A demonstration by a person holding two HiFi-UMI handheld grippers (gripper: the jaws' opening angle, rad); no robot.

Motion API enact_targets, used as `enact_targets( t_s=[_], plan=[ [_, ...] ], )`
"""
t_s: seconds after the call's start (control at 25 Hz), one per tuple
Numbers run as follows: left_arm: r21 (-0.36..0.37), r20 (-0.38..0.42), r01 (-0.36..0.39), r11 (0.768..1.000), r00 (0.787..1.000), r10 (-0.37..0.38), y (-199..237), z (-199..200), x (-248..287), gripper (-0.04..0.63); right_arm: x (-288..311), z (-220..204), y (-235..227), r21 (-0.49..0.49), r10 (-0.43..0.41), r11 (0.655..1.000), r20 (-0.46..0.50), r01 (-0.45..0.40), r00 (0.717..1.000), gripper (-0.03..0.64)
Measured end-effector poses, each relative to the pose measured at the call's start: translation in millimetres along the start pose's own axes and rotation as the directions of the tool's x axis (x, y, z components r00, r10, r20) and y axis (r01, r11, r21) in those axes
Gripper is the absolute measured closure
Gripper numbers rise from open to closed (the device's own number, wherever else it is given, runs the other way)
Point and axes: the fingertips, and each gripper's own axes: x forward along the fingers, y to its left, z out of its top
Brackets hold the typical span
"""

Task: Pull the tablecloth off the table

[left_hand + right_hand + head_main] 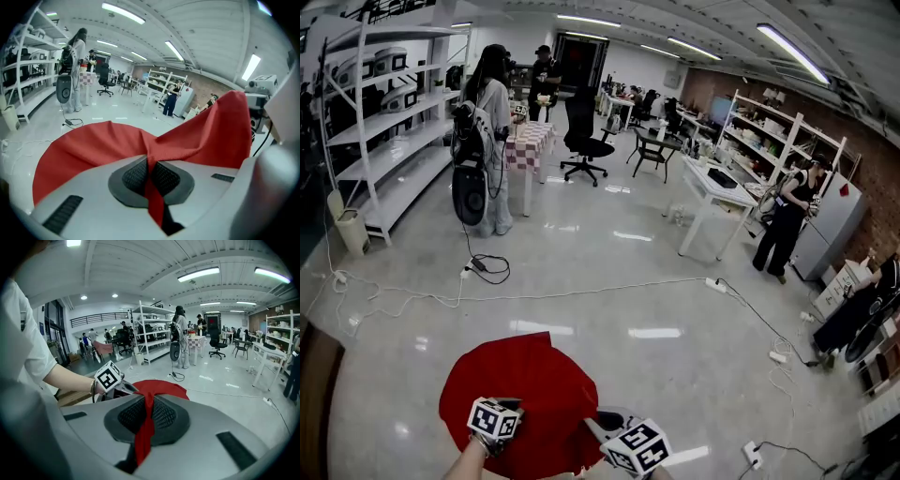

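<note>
Head view sets the red tablecloth (523, 389) low in the middle, spread as a rounded sheet with the glossy floor (656, 281) beyond it. The table beneath is hidden by the cloth, so I cannot tell how much of it is covered.

Both grippers sit at the near edge. The left gripper (150, 174) has its fingers (135, 176) clenched on a narrow fold of the cloth, which runs between the pads and fans out into a broad ridge ahead. The right gripper (148, 414) is likewise clamped on a thin twisted strip of it, its fingers (164, 414) pressed together on the fabric.

The step in hand looks like the pull itself, with both grips made.
- Each hold is only a slim pinch, so a sharp jerk could slip the fabric out; a firm, steady draw suits better.
- Both hands should probably travel together toward the person, so the cloth slides off evenly rather than skewing to one side.
- Holding the grippers somewhat apart should stop the sheet bunching between them.
- Drawing low and level, not upward, ought to let it glide off the table edge.

Cables (581, 292) lie well beyond on the floor, clear of the pull.
</note>
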Motion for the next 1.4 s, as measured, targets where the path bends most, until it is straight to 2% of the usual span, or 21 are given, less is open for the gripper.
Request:
enact_targets(
  t_s=[0.32,0.56,0.8,1.24,1.4],
  plan=[
    [-0.142,0.127,-0.05,0.989,0.99,0.069,-9.1,15.0,-39.0,0.58,20.5,-2.9,-6.4,0.045,-0.034,0.998,-0.029,0.035,0.999,0.589],
    [-0.196,0.204,-0.086,0.977,0.971,0.127,-9.3,25.3,-69.4,0.58,34.4,-1.6,-4.6,0.046,-0.03,0.998,-0.043,0.032,0.999,0.589],
    [-0.269,0.284,-0.076,0.96,0.946,0.155,-22.6,41.5,-92.9,0.58,42.1,0.1,-10.7,0.064,-0.058,0.996,-0.048,0.061,0.997,0.589],
    [-0.313,0.405,-0.061,0.948,0.894,0.191,-61.5,83.5,-127.8,0.58,36.0,4.7,-7.0,0.096,-0.053,0.994,-0.03,0.056,0.998,0.588],
    [-0.297,0.429,-0.067,0.953,0.882,0.196,-73.2,99.7,-137.0,0.58,32.4,16.2,-4.8,0.103,-0.076,0.992,-0.005,0.076,0.997,0.589]
  ],
)
